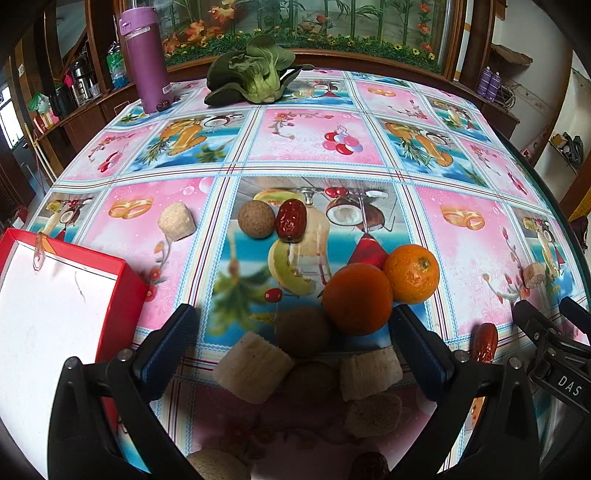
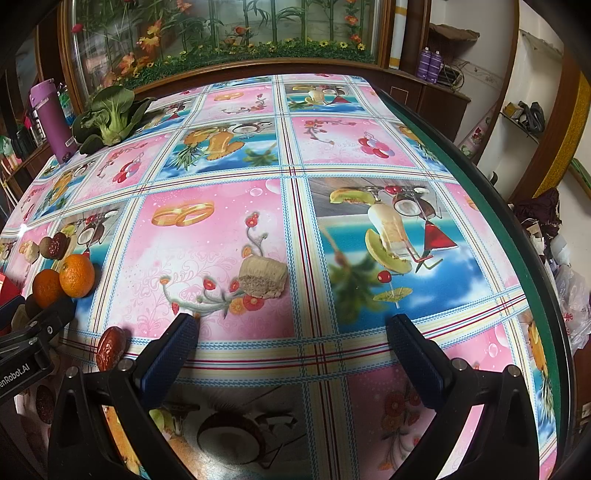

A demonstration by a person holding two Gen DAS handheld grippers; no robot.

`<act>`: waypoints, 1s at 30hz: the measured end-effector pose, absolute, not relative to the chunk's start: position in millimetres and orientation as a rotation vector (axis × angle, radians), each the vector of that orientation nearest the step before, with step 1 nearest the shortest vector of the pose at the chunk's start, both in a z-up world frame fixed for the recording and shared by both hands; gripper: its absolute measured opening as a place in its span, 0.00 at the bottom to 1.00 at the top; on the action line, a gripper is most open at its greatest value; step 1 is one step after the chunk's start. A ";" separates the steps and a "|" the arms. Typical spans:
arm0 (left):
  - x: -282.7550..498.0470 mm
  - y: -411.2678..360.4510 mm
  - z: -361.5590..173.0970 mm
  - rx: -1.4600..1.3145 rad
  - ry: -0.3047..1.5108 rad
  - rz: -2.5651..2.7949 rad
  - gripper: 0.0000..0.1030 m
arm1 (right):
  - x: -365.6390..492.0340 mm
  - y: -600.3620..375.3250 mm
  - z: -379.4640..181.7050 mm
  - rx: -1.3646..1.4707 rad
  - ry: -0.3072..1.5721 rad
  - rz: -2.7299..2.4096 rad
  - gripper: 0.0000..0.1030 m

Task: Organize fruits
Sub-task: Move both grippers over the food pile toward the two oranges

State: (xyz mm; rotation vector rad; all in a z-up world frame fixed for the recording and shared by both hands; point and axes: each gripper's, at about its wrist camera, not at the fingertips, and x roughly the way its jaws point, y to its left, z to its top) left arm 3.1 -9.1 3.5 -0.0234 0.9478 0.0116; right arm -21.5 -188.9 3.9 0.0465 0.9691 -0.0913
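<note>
Orange tangerines (image 1: 380, 286) touch beside a red date (image 1: 291, 220); both grippers, left (image 1: 293, 334) and right (image 2: 293, 338) (blue-padded), hover wide open, holding nothing.

A lived-in home, likely a dining room. The desk (image 2: 369, 155) wears a glossy printed cloth of fruit and cocktails, with a purple flask (image 1: 146, 59) and bok choy (image 1: 255, 75) on it. Behind stands a wooden cabinet (image 1: 454, 40) framing a bamboo mural (image 1: 332, 22), and cluttered side shelves (image 2: 524, 114).
</note>
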 end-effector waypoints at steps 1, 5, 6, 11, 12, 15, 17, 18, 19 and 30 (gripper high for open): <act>3.2 -9.2 3.5 -0.023 0.948 0.012 1.00 | -21.5 -188.8 3.9 0.046 0.969 -0.091 1.00; 3.3 -9.3 3.5 -0.024 0.948 0.012 1.00 | -21.5 -188.7 3.8 0.047 0.969 -0.091 1.00; 3.3 -9.4 3.5 -0.023 0.948 0.012 1.00 | -21.6 -188.7 3.8 0.047 0.969 -0.091 1.00; 3.3 -9.3 3.6 -0.023 0.948 0.012 1.00 | -21.6 -188.6 3.7 0.046 0.969 -0.092 1.00; 3.4 -9.4 3.6 -0.023 0.948 0.012 1.00 | -21.8 -188.5 3.7 0.046 0.969 -0.090 1.00; 2.8 -9.4 3.5 -0.023 0.953 0.011 1.00 | -17.6 -188.6 2.9 0.038 0.982 -0.068 1.00; 0.5 -8.8 4.2 -0.020 0.963 0.012 1.00 | -12.5 -188.1 2.6 0.019 1.011 -0.030 1.00; -1.5 -6.6 4.8 -0.017 0.970 0.010 1.00 | -10.8 -187.1 2.7 0.012 1.030 -0.002 1.00; -2.9 -7.0 5.6 -0.012 0.983 0.009 1.00 | -14.3 -188.1 4.3 0.021 1.031 0.013 0.99; -82.2 28.9 54.1 0.038 0.813 0.020 1.00 | -57.9 -183.1 45.3 0.194 0.870 0.186 0.99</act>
